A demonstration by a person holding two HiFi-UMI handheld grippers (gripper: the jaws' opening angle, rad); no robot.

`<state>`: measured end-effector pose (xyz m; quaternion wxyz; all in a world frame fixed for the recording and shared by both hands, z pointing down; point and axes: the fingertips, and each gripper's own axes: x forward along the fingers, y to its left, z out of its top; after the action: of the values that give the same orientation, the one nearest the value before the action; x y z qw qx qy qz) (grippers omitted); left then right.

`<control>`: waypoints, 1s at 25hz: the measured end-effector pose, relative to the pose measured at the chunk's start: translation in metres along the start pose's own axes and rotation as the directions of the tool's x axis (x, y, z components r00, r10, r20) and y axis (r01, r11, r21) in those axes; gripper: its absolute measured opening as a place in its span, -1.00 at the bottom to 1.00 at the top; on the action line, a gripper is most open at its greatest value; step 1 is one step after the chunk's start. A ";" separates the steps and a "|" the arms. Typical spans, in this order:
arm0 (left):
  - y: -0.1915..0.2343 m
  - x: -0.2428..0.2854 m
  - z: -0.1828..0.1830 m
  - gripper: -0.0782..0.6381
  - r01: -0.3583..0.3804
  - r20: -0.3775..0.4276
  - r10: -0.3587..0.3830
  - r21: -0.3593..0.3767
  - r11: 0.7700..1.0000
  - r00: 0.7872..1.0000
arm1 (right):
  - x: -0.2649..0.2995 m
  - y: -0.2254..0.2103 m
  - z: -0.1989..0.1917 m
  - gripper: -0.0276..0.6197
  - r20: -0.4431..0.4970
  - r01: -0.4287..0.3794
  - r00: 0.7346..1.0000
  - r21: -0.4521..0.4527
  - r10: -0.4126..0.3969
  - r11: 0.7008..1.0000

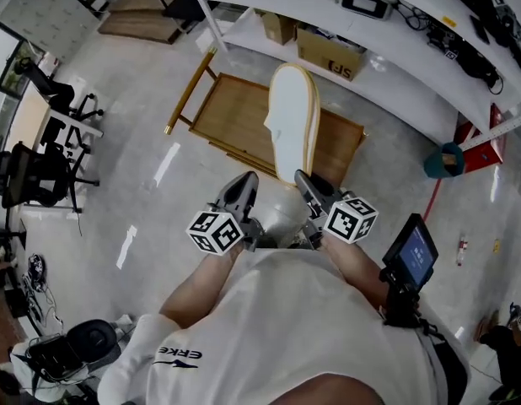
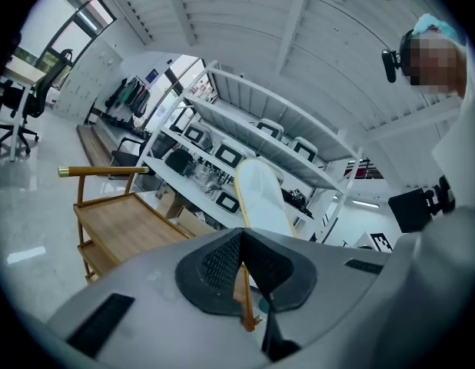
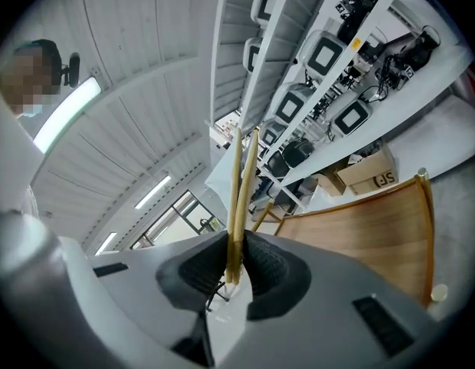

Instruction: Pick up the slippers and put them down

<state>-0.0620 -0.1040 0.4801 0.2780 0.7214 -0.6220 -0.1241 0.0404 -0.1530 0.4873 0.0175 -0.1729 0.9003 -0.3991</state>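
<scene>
Above the wooden cart [image 1: 235, 116], with left gripper [image 1: 246, 184] and right gripper [image 1: 304, 184] both clamped on the bottom end of the upright slippers [image 1: 292, 116], lower evenly, lay flat on the cart top, then loosen both grips together to avoid a drop.

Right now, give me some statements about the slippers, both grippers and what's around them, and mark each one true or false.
1. The slippers lie on the floor. False: they are held up in the air, pointing away from the person.
2. The right gripper has its jaws closed on two tan sole edges. True.
3. The left gripper has its jaws wide open and empty. False: they are closed on a thin tan edge.
4. A wooden cart stands in front of the person. True.
5. The cardboard box sits on the cart. False: it sits on the white shelf behind it.
</scene>
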 end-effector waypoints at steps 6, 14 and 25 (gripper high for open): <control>0.022 -0.013 0.015 -0.77 -0.059 0.049 0.060 -0.020 0.998 0.997 | 0.032 0.015 -0.007 -0.73 -0.077 -0.061 0.995 -0.022 0.059 0.998; 0.071 -0.036 0.041 -0.77 -0.096 0.095 0.101 -0.054 0.994 0.990 | 0.090 0.041 -0.027 -0.73 -0.152 -0.102 0.984 -0.045 0.094 0.994; 0.167 -0.081 0.089 -0.77 -0.101 0.126 0.113 -0.099 0.990 0.986 | 0.187 0.084 -0.066 -0.73 -0.197 -0.080 0.978 -0.062 0.066 0.995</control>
<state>-0.2631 -0.0602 0.4868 0.2759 0.6636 -0.6704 -0.1846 -0.1716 -0.1147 0.4919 -0.0620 -0.1003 0.9167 -0.3818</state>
